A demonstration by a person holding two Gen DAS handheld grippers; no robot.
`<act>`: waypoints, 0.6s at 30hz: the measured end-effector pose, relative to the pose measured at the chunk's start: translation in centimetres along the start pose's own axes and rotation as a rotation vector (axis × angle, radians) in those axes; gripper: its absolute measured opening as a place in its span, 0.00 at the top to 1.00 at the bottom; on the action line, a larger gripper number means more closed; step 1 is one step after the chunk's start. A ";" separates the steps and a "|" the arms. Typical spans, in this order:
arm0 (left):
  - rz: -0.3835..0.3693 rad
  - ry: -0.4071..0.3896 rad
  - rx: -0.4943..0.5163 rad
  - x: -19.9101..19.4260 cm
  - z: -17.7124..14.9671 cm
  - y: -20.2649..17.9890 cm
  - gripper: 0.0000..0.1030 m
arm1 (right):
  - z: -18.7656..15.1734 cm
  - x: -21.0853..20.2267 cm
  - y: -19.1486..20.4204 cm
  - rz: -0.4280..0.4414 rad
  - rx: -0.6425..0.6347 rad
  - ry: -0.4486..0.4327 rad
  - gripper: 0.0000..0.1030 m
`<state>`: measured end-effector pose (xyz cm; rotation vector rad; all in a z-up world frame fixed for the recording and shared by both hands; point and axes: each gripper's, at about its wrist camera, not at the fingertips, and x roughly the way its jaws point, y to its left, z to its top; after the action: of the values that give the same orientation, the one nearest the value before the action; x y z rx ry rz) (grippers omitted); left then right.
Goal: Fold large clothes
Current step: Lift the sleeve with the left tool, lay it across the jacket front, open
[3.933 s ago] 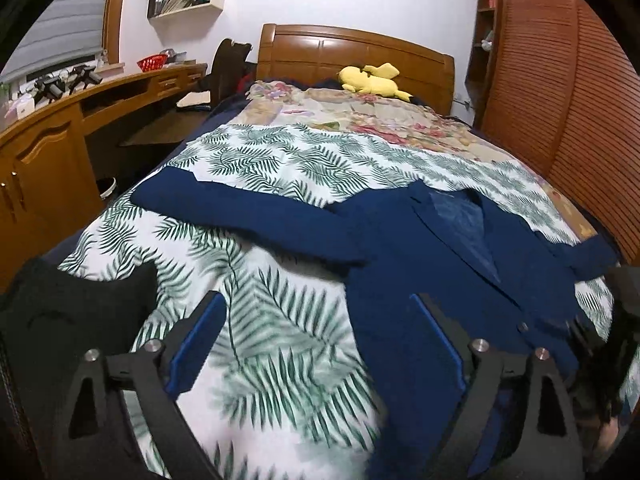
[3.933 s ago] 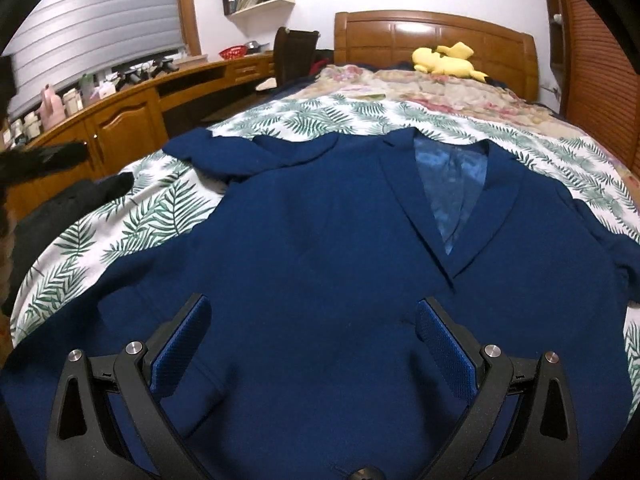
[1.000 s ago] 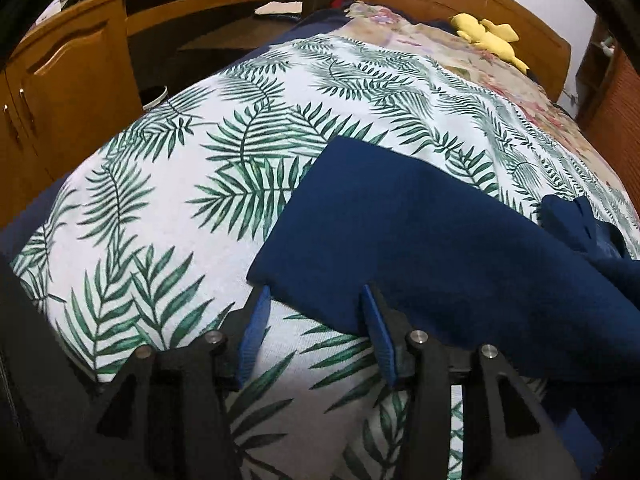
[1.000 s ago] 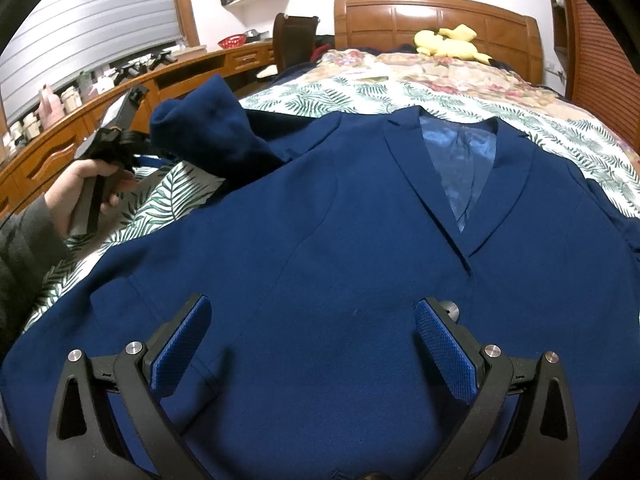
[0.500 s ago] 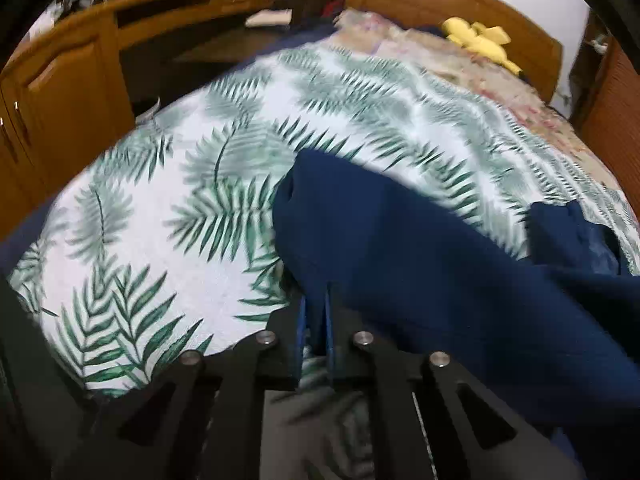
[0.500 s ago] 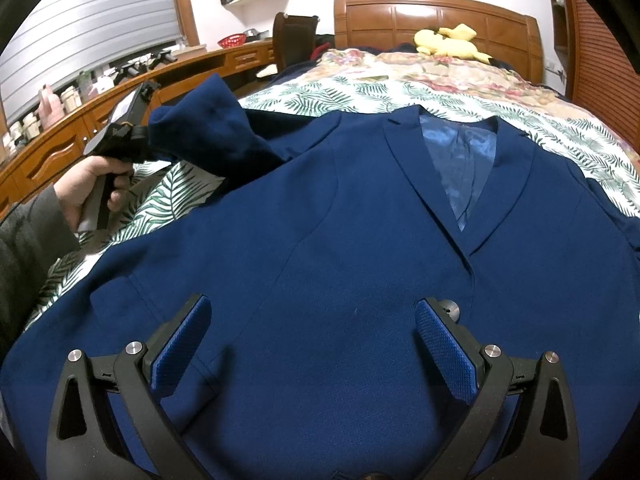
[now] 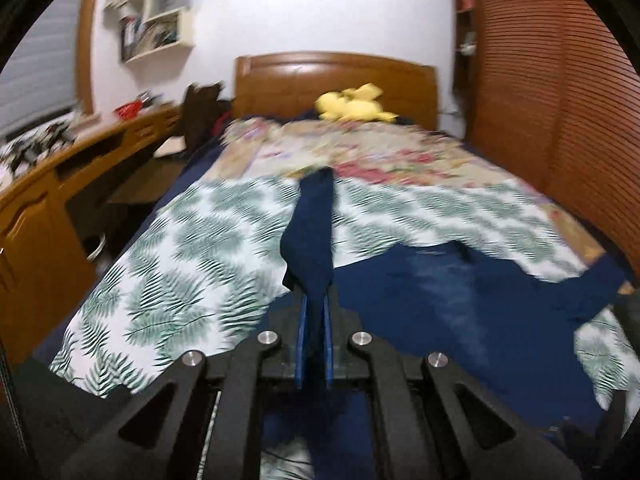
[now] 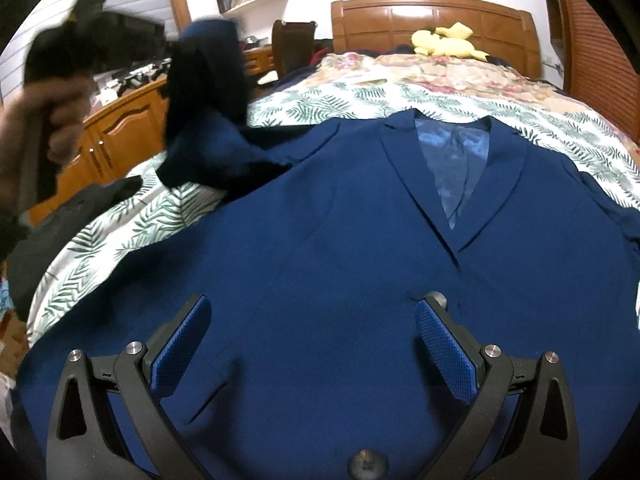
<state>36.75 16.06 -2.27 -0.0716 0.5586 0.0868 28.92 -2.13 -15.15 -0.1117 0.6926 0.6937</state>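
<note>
My left claw [image 7: 313,320] is clamped on the jacket sleeve [image 7: 310,236], lifted at frame center. Jacket [image 8: 360,260] lies flat on the bed [image 8: 500,96], filling the right view. Right claw [image 8: 312,344] is wide, empty, low center over the front. Carry sleeve across chest, lay flat, no twist.

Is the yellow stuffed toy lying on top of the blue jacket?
No, the yellow stuffed toy lies up by the wooden headboard, far from the blue jacket spread at the near end of the bed.
</note>
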 end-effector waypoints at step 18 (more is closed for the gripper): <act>-0.218 0.007 0.046 -10.5 -8.4 -10.7 0.97 | -0.2 -9.7 -7.2 -0.104 0.082 -0.122 0.00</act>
<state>24.54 4.04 -3.38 -0.0877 0.5561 -0.1390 27.93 -13.09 -10.19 -0.0297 0.5931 0.5674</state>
